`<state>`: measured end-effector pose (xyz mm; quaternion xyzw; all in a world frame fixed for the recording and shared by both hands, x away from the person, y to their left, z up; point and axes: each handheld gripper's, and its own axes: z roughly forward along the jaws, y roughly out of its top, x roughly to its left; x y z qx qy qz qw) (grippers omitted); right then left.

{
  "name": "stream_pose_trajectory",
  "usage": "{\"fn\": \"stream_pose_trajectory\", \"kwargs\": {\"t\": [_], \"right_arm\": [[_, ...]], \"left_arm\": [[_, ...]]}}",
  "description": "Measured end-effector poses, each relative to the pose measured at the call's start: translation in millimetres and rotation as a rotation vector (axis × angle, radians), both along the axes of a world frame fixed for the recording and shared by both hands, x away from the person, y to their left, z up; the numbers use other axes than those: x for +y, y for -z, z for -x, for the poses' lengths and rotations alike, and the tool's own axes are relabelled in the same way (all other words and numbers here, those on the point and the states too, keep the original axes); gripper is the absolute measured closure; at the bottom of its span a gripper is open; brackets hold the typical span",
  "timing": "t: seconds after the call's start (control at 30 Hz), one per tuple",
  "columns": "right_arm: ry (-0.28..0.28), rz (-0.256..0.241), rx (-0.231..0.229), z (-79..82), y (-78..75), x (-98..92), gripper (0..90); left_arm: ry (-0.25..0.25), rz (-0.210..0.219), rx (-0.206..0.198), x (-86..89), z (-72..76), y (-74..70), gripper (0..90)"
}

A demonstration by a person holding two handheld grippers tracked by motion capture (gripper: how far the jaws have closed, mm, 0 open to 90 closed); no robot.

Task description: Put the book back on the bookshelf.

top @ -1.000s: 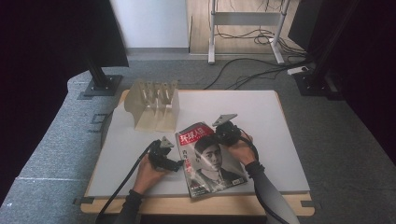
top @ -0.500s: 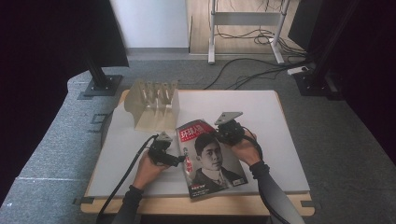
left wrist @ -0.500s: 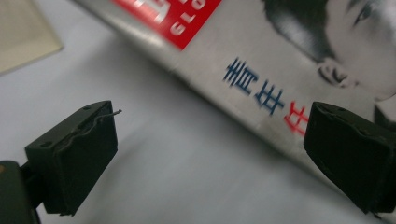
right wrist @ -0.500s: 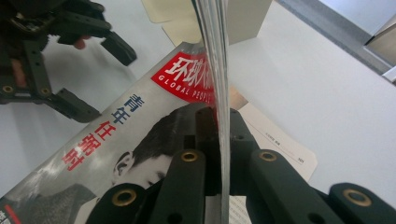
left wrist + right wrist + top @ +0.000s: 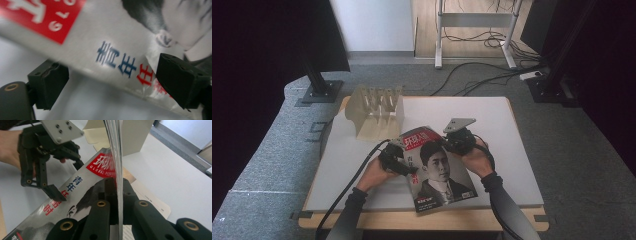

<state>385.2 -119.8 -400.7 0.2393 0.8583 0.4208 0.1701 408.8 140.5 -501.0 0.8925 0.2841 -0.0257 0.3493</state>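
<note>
Grey carpet and loose cables surround a white-topped bench. One magazine sits near the front edge, about mid-width. Its long axis runs from the rack side toward the front edge, skewed so the title end points to the far-left corner and the foot end overhangs toward the near-right. The cover faces up and the red title block is at the far end.

One slotted cream rack stands near the far-left corner, slots upright. I can't make out anything in it.

Two tools, one in each hand. The left tool is at the magazine's left edge. In the left gripper view its jaws stand wide apart, with the cover edge lifted between them, and neither pad is clamped on the paper. The right tool is at the magazine's far-right edge. In the right gripper view its jaws are closed tight on a thin sheaf of pages seen edge-on and standing up from the jaws. The left tool shows farther off in that view, with one fingertip resting on the cover.
</note>
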Motion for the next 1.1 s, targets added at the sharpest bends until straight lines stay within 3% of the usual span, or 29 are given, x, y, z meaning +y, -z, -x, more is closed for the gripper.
{"fn": "stream_pose_trajectory", "kwargs": {"t": [0.1,0.23,0.4,0.57,0.7,0.9,1.1], "right_arm": [[-0.003,-0.004,0.001,-0.9,-1.8,-0.8,86.0],[0.0,-0.029,0.005,-3.2,-5.8,-5.1,86.0],[-0.001,-0.065,0.002,-5.1,-14.5,-8.9,85.9],[-0.001,-0.059,-0.009,-6.0,-20.7,-7.8,85.9],[-0.001,-0.05,-0.008,-6.8,-23.2,-6.3,85.7],[0.009,-0.042,-0.006,-9.5,-26.7,-7.4,85.4],[0.042,-0.044,0.005,-18.7,-30.5,-14.2,84.7]], "left_arm": [[-0.003,0.006,-0.007,-1.5,-1.3,-2.6,13.1],[-0.028,0.012,-0.062,-0.7,-0.5,-14.5,17.6],[-0.053,0.009,-0.112,-1.2,-0.1,-30.9,26.6],[-0.072,0.024,-0.157,-0.9,1.9,-45.0,41.4],[-0.078,0.027,-0.15,-0.7,1.1,-53.8,53.0],[-0.084,0.064,-0.092,3.1,-3.4,-63.6,65.5],[-0.086,0.057,-0.146,1.8,-1.6,-81.6,71.7]]}}
